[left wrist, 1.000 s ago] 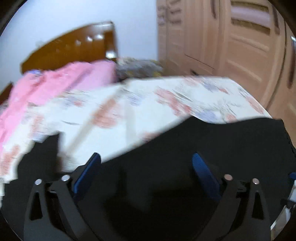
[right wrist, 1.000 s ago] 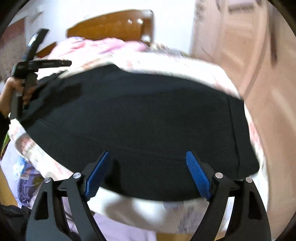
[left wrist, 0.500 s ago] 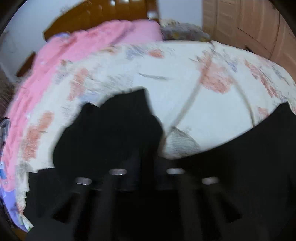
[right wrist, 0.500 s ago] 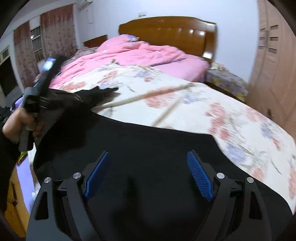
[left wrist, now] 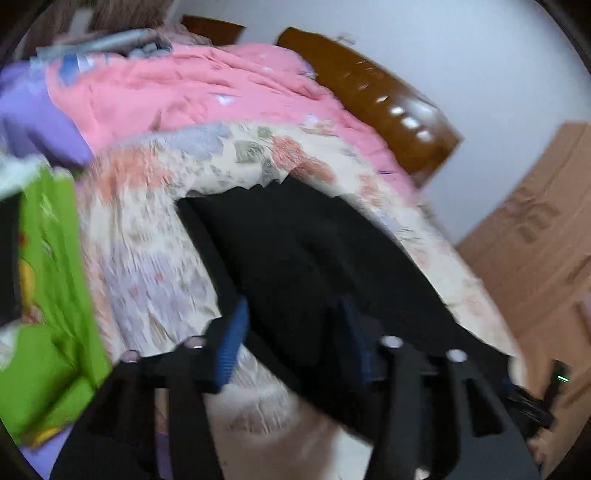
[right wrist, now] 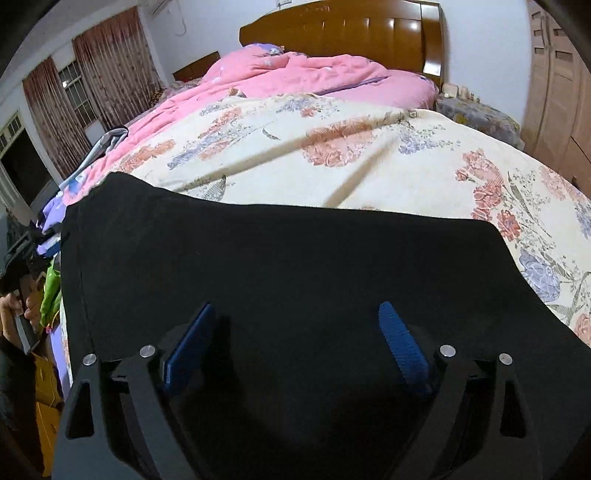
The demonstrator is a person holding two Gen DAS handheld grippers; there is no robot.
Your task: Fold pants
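The black pants [right wrist: 288, 258] lie flat on the floral bedspread [right wrist: 369, 162], folded into a wide dark panel. My right gripper [right wrist: 295, 332] is open just above the near part of the pants, blue pads [right wrist: 399, 343] wide apart, holding nothing. In the blurred left wrist view the pants [left wrist: 295, 251] run away from me along the bed's edge. My left gripper [left wrist: 291, 332] is open over their near end, with one blue pad [left wrist: 232, 343] beside the cloth. The left gripper's handle and the hand holding it show at the far left of the right wrist view [right wrist: 18, 266].
A pink quilt [right wrist: 295, 74] lies at the head of the bed before a wooden headboard [right wrist: 343, 33]. Wooden wardrobe doors [right wrist: 554, 81] stand on the right. Green fabric [left wrist: 48, 295] and purple cloth [left wrist: 33, 118] lie off the bed's left side.
My left gripper held a bunched part of the pants half a second ago; it has let go, opened and swung to the bed's left side. The pants now lie flat.
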